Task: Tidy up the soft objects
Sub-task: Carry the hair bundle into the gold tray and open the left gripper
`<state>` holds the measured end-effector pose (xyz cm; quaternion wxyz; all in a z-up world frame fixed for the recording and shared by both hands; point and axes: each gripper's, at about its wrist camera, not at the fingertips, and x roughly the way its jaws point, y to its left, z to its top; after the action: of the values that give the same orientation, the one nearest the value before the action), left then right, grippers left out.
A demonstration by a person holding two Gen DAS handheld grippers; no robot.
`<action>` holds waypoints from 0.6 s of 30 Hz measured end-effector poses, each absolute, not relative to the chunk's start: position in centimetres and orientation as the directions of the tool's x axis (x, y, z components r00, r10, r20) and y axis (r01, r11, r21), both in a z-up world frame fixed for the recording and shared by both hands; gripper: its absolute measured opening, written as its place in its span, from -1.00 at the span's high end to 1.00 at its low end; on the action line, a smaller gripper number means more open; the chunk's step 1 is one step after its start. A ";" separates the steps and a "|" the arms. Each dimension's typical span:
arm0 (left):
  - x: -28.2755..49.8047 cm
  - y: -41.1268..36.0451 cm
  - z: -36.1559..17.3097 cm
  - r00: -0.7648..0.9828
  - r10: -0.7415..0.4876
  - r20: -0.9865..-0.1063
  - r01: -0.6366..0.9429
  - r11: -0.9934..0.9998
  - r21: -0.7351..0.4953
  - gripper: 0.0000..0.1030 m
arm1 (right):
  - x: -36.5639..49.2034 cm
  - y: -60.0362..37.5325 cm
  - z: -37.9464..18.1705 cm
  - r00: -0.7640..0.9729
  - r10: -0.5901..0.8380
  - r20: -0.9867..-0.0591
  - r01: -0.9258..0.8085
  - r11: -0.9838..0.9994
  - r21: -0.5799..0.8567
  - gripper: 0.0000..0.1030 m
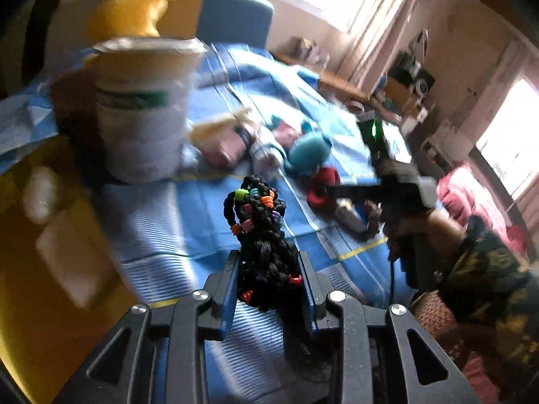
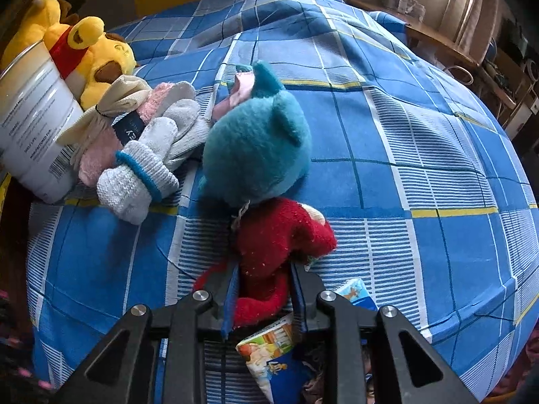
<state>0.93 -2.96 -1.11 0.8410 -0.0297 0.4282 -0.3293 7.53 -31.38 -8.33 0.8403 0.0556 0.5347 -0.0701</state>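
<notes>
Jaws of the left gripper [image 1: 269, 271] are pressed tight on a black braided cord toy [image 1: 261, 232] strung with coloured beads, which stands up between the blue pads and is lifted clear of the blue checked bedspread [image 1: 161, 222]. Beyond it and to the left stands a white tub [image 1: 145, 107], blurred, with a yellow plush bear [image 1: 134, 10] behind its rim. Farther along the bed lie the rolled socks [image 1: 266, 151], a teal plush [image 1: 308, 149] and a red soft toy [image 1: 320, 185].

In the right wrist view, the right gripper [image 2: 264, 281] is drawn narrow around that red soft toy [image 2: 273, 245], both pads against its sides while it lies on the bedspread [image 2: 421, 134]. Under the gripper's frame, a small printed packet [image 2: 269, 357] lies on the cloth. The teal plush [image 2: 256, 148] touches the red toy's far end. To its left is a heap of white socks [image 2: 141, 175], a pink one [image 2: 97, 158] and a cream bundle [image 2: 114, 104], leaning on the tilted white tub [image 2: 33, 118]. The yellow bear [image 2: 97, 54], in a red shirt, lies beside the tub's rim.
</notes>
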 end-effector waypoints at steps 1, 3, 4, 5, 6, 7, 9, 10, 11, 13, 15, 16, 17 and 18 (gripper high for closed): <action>1.0 -1.9 -0.6 0.426 -0.582 -0.692 0.516 0.785 -0.343 0.37 | 7.6 -31.4 -8.3 0.419 -0.062 -0.906 0.174 0.985 0.013 0.50; 1.5 1.4 0.6 0.462 -0.580 -0.671 0.469 0.802 -0.370 0.37 | 7.8 -31.1 -8.4 0.420 -0.073 -0.905 0.168 0.986 -0.001 0.51; 1.8 2.7 0.9 0.477 -0.571 -0.669 0.447 0.812 -0.374 0.37 | 7.5 -31.3 -8.3 0.420 -0.074 -0.904 0.168 0.986 -0.003 0.51; 2.3 4.3 1.3 0.496 -0.554 -0.669 0.418 0.827 -0.376 0.37 | 7.6 -31.3 -8.3 0.420 -0.075 -0.904 0.169 0.986 -0.004 0.50; 2.8 6.2 1.6 0.521 -0.528 -0.670 0.380 0.847 -0.371 0.37 | 7.6 -31.2 -8.3 0.420 -0.077 -0.904 0.169 0.986 -0.005 0.50; 3.2 7.4 1.7 0.538 -0.508 -0.672 0.356 0.860 -0.365 0.37 | 7.5 -31.3 -8.3 0.420 -0.079 -0.904 0.168 0.986 -0.008 0.50; 4.4 10.5 1.5 0.576 -0.439 -0.689 0.292 0.898 -0.328 0.37 | 7.5 -31.1 -8.2 0.420 -0.085 -0.904 0.168 0.986 -0.014 0.50; 5.0 11.5 1.2 0.580 -0.412 -0.703 0.267 0.911 -0.313 0.37 | 7.4 -31.1 -8.2 0.420 -0.087 -0.904 0.168 0.986 -0.017 0.50; 5.9 13.0 0.6 0.578 -0.378 -0.723 0.233 0.926 -0.298 0.37 | 7.4 -31.0 -8.2 0.420 -0.089 -0.903 0.167 0.986 -0.019 0.50; 7.0 14.2 -0.3 0.580 -0.328 -0.746 0.204 0.945 -0.257 0.37 | 7.3 -30.9 -8.1 0.420 -0.093 -0.903 0.167 0.986 -0.024 0.50; 8.4 15.4 -1.4 0.576 -0.266 -0.773 0.178 0.964 -0.199 0.37 | 7.2 -30.7 -8.1 0.420 -0.096 -0.903 0.168 0.985 -0.026 0.50; 8.8 15.8 -2.0 0.571 -0.253 -0.781 0.166 0.967 -0.192 0.37 | 7.2 -30.7 -8.1 0.420 -0.098 -0.902 0.169 0.985 -0.028 0.50; 9.5 16.0 -2.5 0.561 -0.249 -0.790 0.157 0.968 -0.193 0.37 | 7.1 -30.6 -8.0 0.420 -0.101 -0.902 0.168 0.985 -0.032 0.50; 10.4 16.3 -3.1 0.557 -0.246 -0.793 0.143 0.969 -0.200 0.36 | 7.1 -30.5 -8.0 0.421 -0.104 -0.901 0.166 0.985 -0.036 0.50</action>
<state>10.41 16.28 -3.13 0.8806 -0.0565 0.4574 -0.1104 7.13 -30.51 -8.04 0.8423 0.0294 0.5322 -0.0802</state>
